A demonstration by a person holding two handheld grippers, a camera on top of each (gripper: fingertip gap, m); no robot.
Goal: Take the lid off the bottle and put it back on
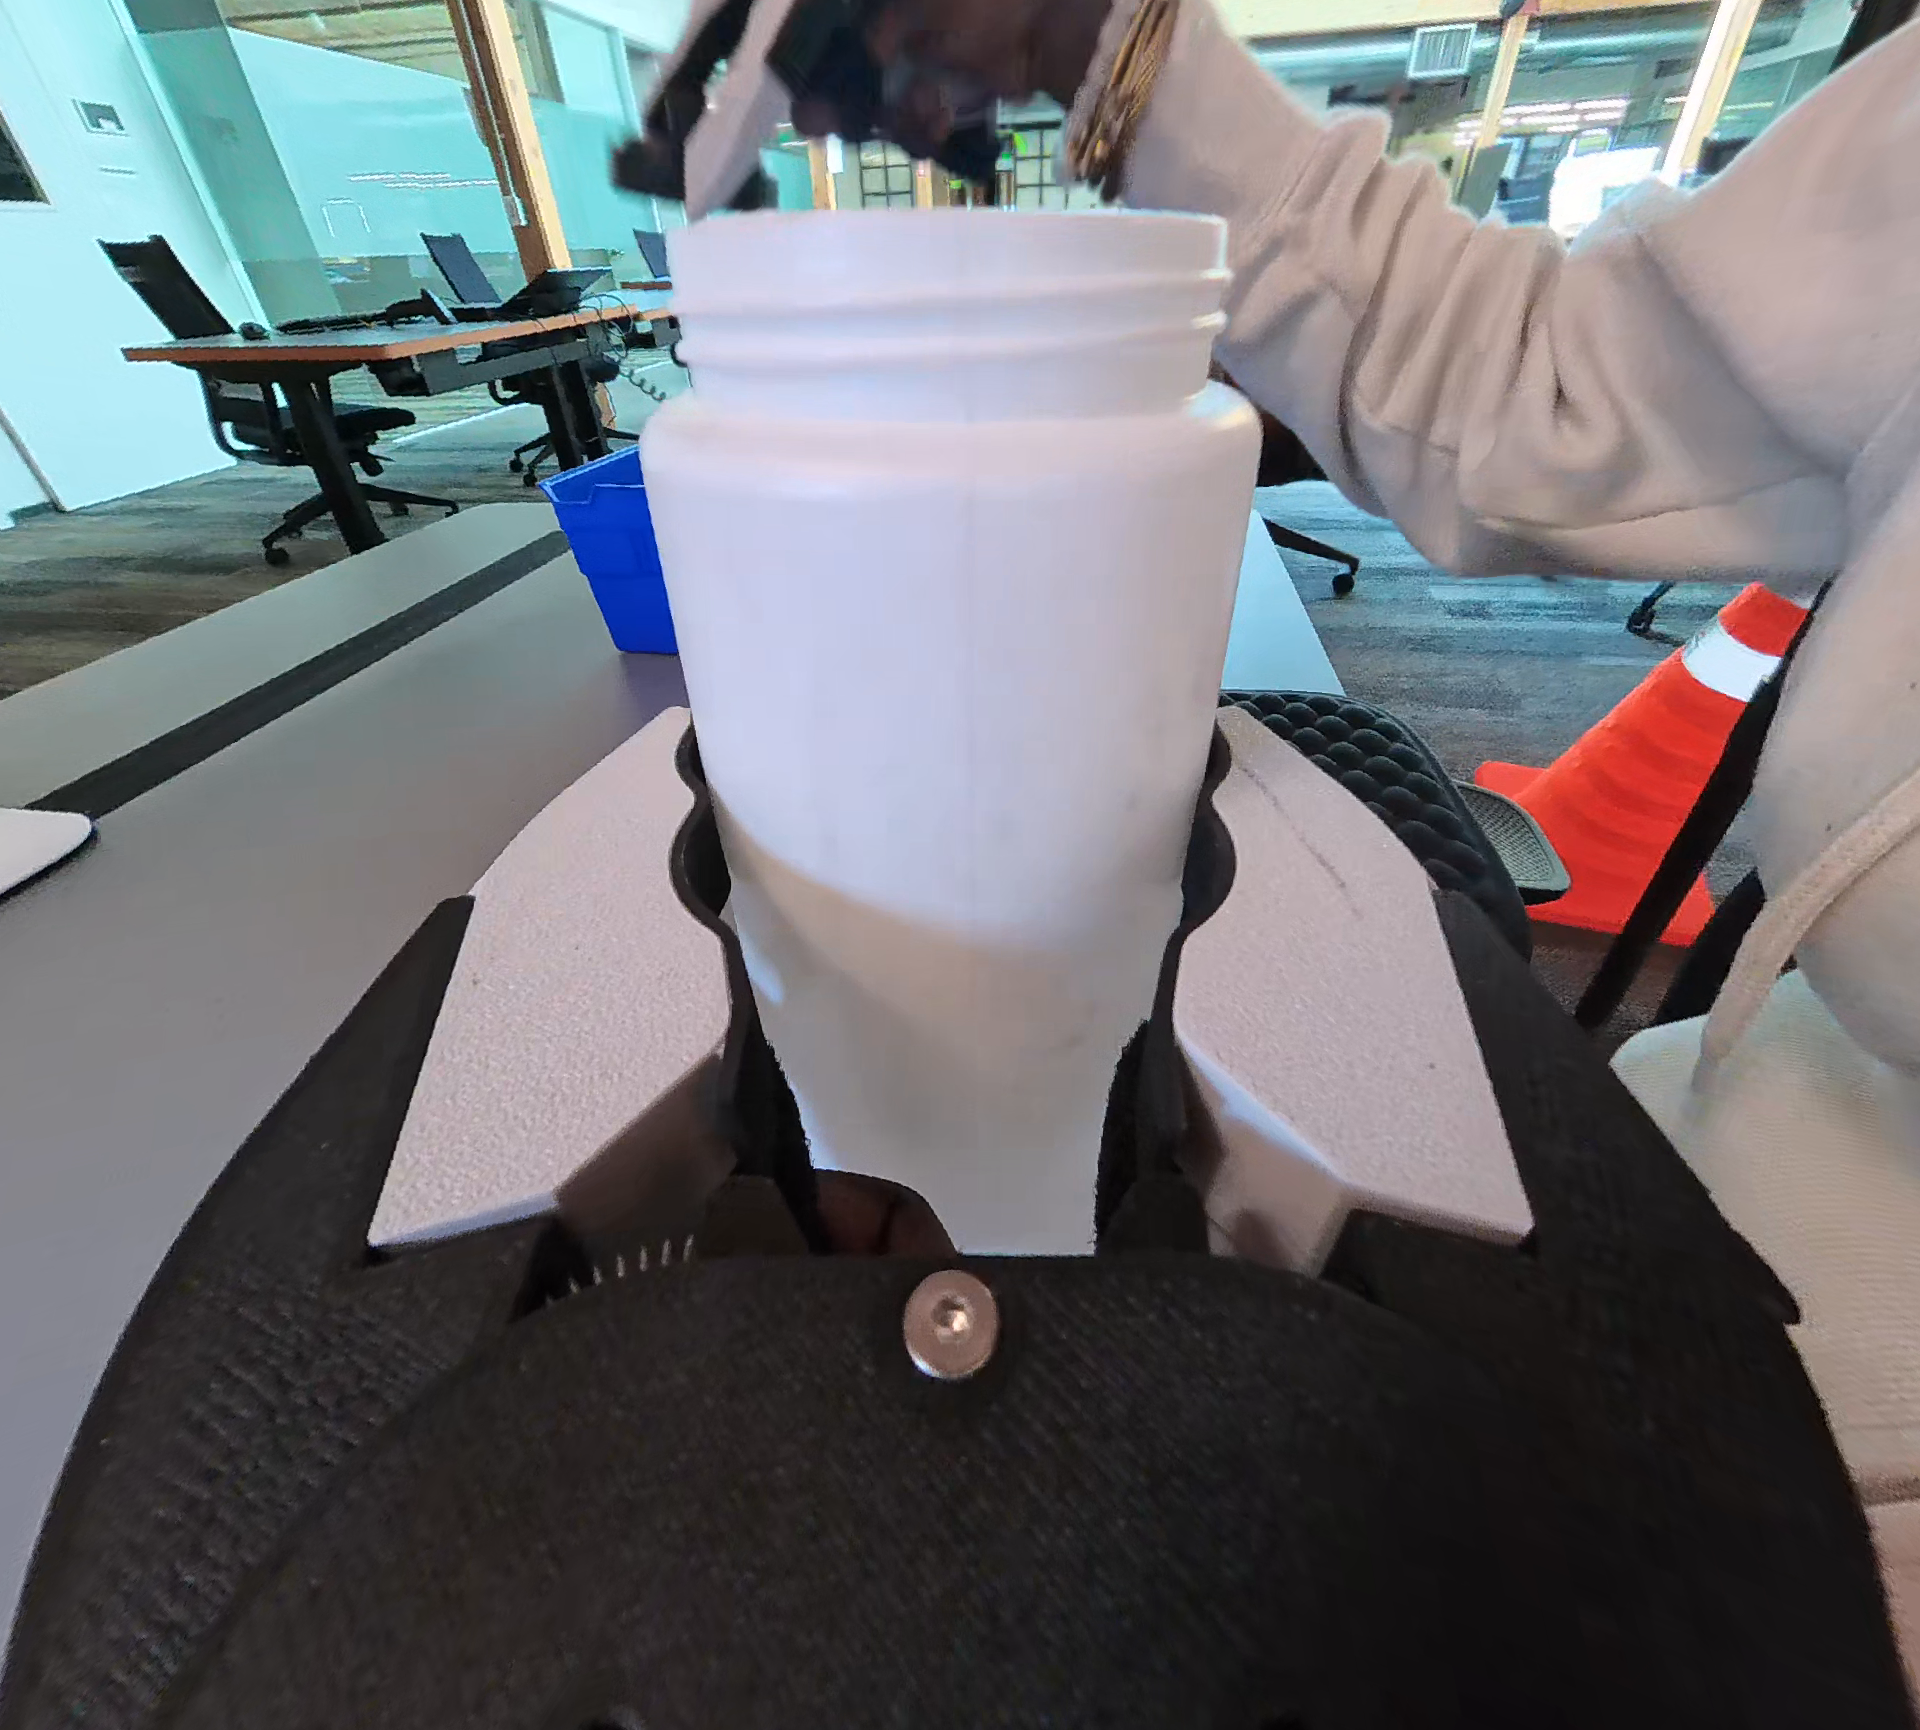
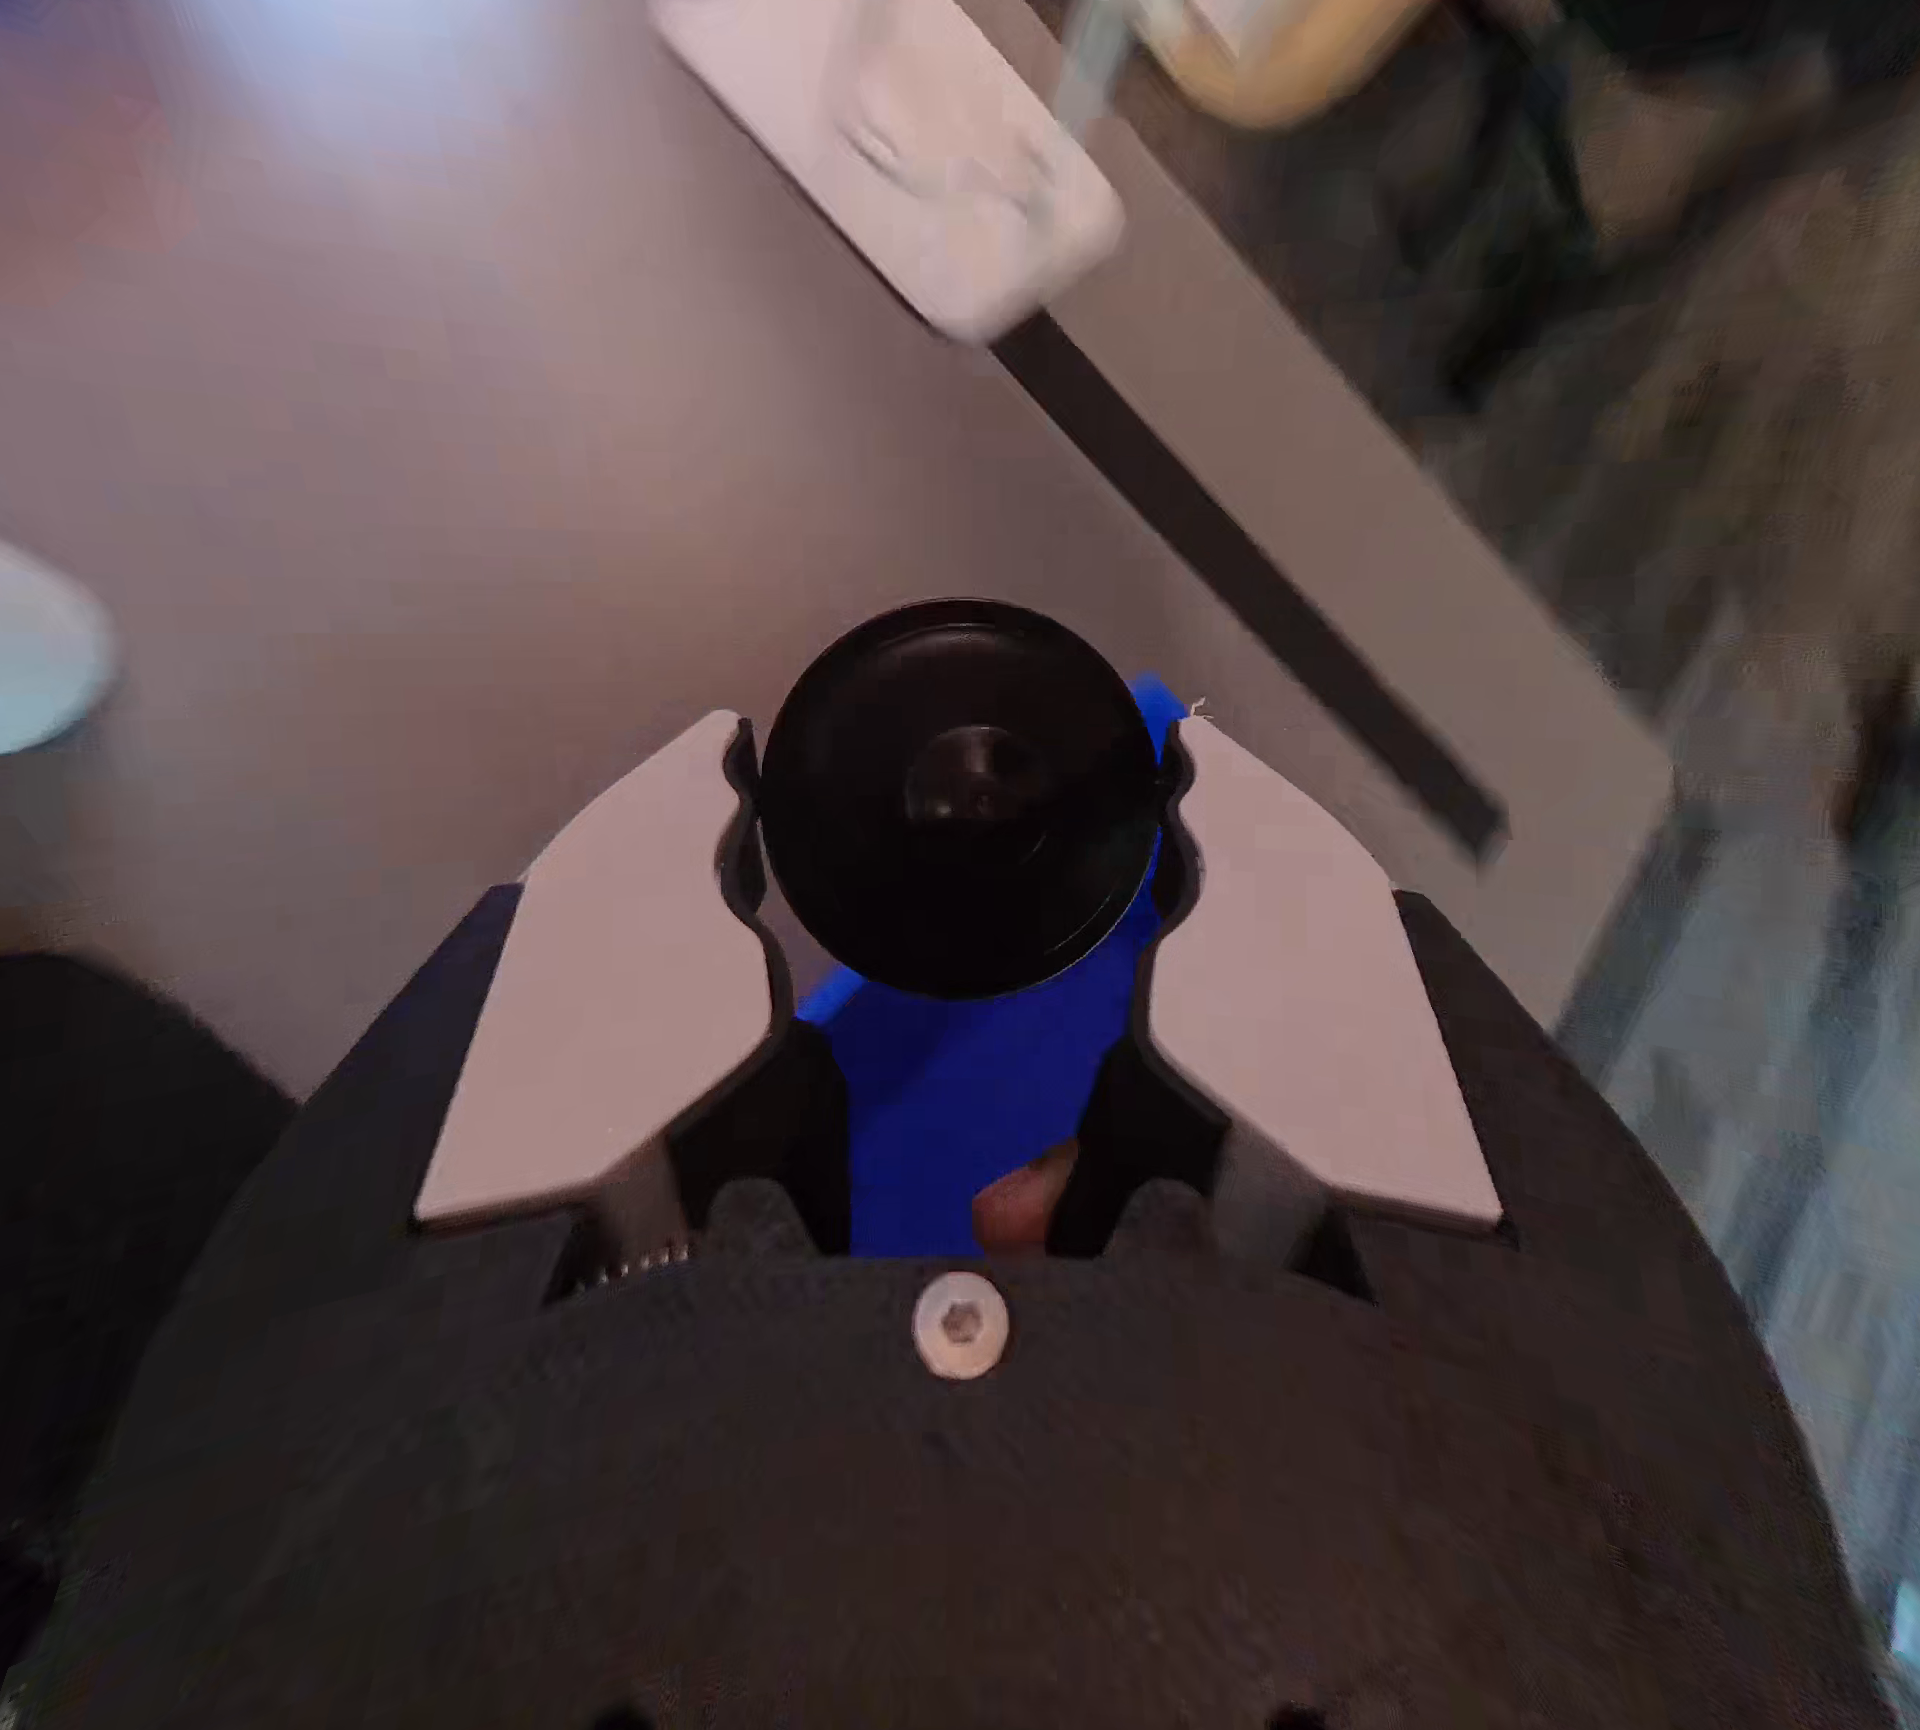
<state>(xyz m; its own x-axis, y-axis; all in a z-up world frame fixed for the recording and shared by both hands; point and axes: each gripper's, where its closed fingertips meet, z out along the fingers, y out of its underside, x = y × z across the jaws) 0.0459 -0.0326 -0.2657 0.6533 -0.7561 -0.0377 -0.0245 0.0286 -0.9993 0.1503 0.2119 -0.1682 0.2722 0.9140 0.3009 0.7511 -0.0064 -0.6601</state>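
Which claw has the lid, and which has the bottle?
The right claw grips the black lid; the left claw clamps the white bottle, whose threaded neck is bare.

left claw [image 1: 951, 839] clamped, level | right claw [image 2: 961, 792] clamped, tilted down

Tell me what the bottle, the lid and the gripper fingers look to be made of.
Bottle: seemingly matte white opaque plastic; a faint mould seam runs down its side and threads are moulded into the neck.
Lid: glossy black, probably hard plastic; it shows soft highlights and a moulded centre dimple.
Fingers: pale grey with a fine grainy surface, possibly printed plastic, edged by wavy black pads that look rubbery.
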